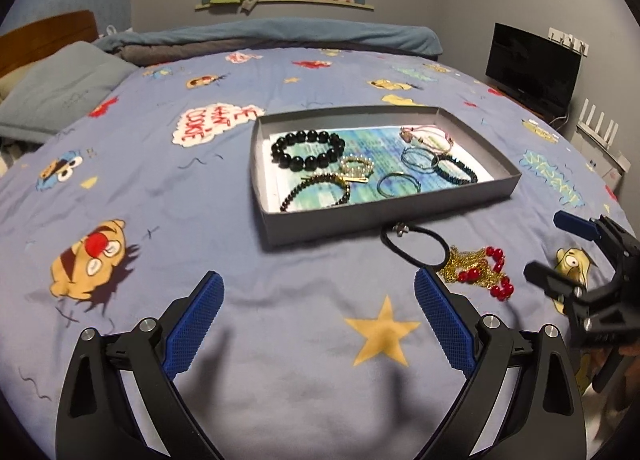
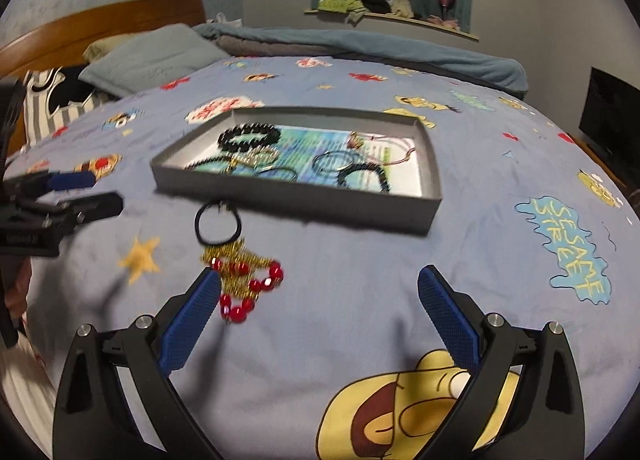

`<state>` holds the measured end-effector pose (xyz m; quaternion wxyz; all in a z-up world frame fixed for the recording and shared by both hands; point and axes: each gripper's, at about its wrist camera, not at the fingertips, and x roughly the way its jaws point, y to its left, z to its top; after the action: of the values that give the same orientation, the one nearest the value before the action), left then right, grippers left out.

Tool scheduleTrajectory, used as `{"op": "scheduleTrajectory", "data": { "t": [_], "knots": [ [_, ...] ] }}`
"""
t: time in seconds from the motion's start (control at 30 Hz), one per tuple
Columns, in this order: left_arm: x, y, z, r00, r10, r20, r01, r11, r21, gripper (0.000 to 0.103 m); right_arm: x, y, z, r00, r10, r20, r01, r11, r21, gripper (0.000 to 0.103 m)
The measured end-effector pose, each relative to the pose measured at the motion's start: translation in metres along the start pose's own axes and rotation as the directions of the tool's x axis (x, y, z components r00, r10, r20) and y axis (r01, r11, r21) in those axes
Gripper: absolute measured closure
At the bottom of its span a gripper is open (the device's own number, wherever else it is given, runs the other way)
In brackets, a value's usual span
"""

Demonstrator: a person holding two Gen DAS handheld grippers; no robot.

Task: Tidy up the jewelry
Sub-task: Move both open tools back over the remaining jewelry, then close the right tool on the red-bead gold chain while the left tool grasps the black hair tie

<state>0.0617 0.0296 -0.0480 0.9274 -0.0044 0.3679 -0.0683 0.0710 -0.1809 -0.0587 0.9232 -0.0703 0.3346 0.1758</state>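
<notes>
Gray tray (image 1: 276,232) sits mid-frame on the bed (image 1: 200,260) and already holds several bracelets. Two pieces are outside it: black hair tie (image 1: 416,246) touching the tray's near wall, gold-and-red necklace (image 2: 244,280) just below it. Left hand-held gripper (image 1: 316,292) and right hand-held gripper (image 2: 320,286) both have fingers spread, empty. Step looks like picking up the leftovers. Next move: probably the right one closes on the necklace, lower left of its view.

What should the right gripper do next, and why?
Probably shift left and close on the gold and red bead necklace. It and the black hair tie lie outside the gray tray; the open right gripper is nearest.
</notes>
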Motion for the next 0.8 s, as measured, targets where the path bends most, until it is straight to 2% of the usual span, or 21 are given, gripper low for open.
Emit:
{"op": "scheduleTrajectory", "data": {
  "t": [0.1,0.2,0.27,0.33,0.47,0.63,0.7,0.73,0.8],
  "knots": [
    [0.004,-0.002,-0.001,1.000,-0.007,-0.005,0.007,1.000,0.008,0.008,0.002,0.008,-0.004,0.999,0.035,0.002,-0.035,0.998,-0.043,0.014],
    [0.007,-0.006,-0.001,1.000,-0.023,-0.006,0.023,1.000,0.021,0.008,0.005,0.015,-0.006,0.999,0.051,-0.007,-0.052,0.995,-0.084,0.035],
    [0.008,-0.009,0.000,1.000,-0.020,-0.006,0.020,0.999,0.033,0.008,0.012,0.016,-0.007,0.997,0.074,-0.033,-0.077,0.994,-0.081,0.055],
    [0.011,-0.011,0.000,1.000,-0.023,-0.006,0.023,0.999,0.043,0.008,0.018,0.012,-0.007,0.993,0.100,-0.057,-0.103,0.993,-0.051,0.064],
    [0.016,-0.013,0.001,0.999,-0.039,-0.012,0.040,0.998,0.046,0.008,0.024,0.003,-0.002,0.987,0.149,-0.061,-0.148,0.989,0.024,0.073],
    [0.022,-0.021,0.003,0.998,-0.060,-0.004,0.060,0.996,0.059,0.009,0.035,0.001,0.004,0.980,0.180,-0.084,-0.174,0.982,0.068,0.073],
    [0.025,-0.024,0.003,0.998,-0.066,-0.012,0.067,0.996,0.065,0.010,0.037,0.002,0.006,0.976,0.199,-0.087,-0.192,0.978,0.081,0.078],
    [0.027,-0.026,0.004,0.997,-0.082,-0.011,0.082,0.994,0.065,0.013,0.039,0.002,0.007,0.974,0.203,-0.099,-0.195,0.977,0.083,0.086],
    [0.030,-0.029,0.005,0.994,-0.107,-0.020,0.108,0.992,0.061,0.023,0.039,0.002,0.007,0.973,0.205,-0.102,-0.197,0.977,0.083,0.086]
  ]
}}
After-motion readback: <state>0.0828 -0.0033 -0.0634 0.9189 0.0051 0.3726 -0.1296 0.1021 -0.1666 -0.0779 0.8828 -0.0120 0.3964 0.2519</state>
